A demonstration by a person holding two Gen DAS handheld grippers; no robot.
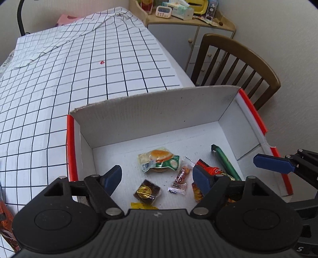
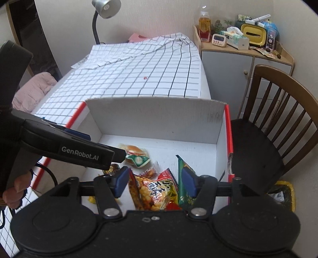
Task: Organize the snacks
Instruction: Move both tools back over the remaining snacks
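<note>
A white cardboard box [image 1: 159, 115] with red edges lies on the table and holds several snacks. Among them are a burger-print packet [image 1: 159, 160], a dark square sweet with a gold seal [image 1: 147, 191], a small candy wrapper [image 1: 180, 176] and a green stick packet [image 1: 224, 160]. My left gripper [image 1: 157, 177] hangs open above them with nothing between its fingers. My right gripper [image 2: 155, 181] is open over the same box [image 2: 159, 119]. Below its jaws lies an orange-red cracker bag [image 2: 153, 190], with a green packet [image 2: 181, 164] beside the right pad.
A checked tablecloth [image 1: 99, 69] covers the table beyond the box. A wooden chair [image 2: 278, 119] stands to the right and a cabinet [image 2: 238, 65] with a clock and tissues behind it. A desk lamp [image 2: 105, 8] is at the back. A hand [image 2: 15, 190] holds the left gripper.
</note>
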